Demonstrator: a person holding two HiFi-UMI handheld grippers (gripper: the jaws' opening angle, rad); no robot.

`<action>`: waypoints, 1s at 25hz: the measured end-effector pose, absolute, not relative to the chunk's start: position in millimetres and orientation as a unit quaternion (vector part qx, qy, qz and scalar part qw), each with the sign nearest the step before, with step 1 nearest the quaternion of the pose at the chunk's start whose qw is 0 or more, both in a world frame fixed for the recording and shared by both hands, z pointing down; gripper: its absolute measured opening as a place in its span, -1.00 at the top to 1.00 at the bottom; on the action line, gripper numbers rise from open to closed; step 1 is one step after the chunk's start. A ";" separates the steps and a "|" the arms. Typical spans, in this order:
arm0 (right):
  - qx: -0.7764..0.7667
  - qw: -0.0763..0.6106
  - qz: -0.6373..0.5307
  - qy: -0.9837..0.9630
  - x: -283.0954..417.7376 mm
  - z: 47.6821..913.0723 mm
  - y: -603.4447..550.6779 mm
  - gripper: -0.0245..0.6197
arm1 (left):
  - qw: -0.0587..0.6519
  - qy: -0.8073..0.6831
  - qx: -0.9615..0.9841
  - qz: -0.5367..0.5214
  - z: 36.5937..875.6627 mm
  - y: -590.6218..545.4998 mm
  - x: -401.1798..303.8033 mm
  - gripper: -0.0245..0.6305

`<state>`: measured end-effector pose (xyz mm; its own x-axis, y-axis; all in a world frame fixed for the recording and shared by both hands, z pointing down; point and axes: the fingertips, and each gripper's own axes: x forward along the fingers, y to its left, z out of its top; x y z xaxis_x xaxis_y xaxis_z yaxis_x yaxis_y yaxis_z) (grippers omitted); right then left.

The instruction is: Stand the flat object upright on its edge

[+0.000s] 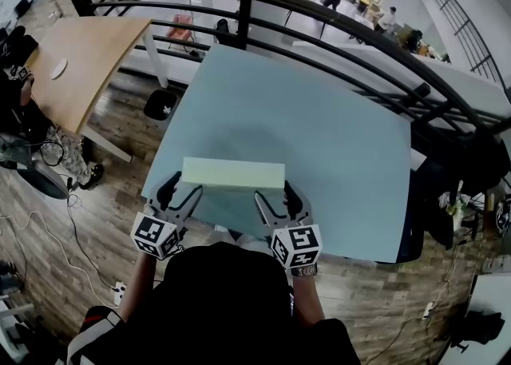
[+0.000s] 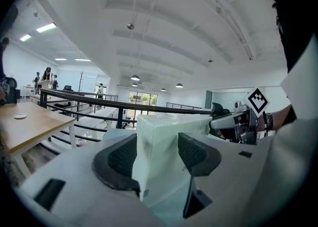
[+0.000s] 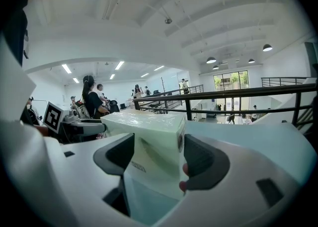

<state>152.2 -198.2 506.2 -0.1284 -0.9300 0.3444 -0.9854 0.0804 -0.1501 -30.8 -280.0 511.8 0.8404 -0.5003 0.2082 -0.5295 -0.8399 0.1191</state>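
Two grippers, the left gripper (image 1: 184,191) and the right gripper (image 1: 275,194), each clamp one end of a pale green box (image 1: 233,173) in the lower centre of the head view, near the front edge of a light blue table (image 1: 319,140). Both gripper views show the box pinched across its thin dimension between the pads. The paired hold (one tool per end) likely keeps it from tipping. It appears to stand on its long edge, a narrow face upward.
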 end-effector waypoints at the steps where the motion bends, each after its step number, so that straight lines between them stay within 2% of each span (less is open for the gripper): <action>1: 0.655 0.080 0.175 -0.731 152.4 506.9 -197.8 -0.04 | 0.087 -0.270 0.955 0.085 512.4 -279.8 -31.1 0.12; 14: 0.655 0.084 0.192 -0.726 152.4 517.8 -185.9 -0.03 | 0.087 -0.285 0.950 0.096 521.4 -273.3 -36.1 0.13; 22: 0.644 0.081 0.203 -0.733 143.4 523.3 -168.4 -0.02 | 0.083 -0.312 0.943 0.086 511.6 -255.7 -40.2 0.38; 25: 0.637 0.080 0.200 -0.740 140.3 519.5 -160.8 -0.02 | 0.076 -0.316 0.941 0.089 509.2 -246.6 -38.8 0.39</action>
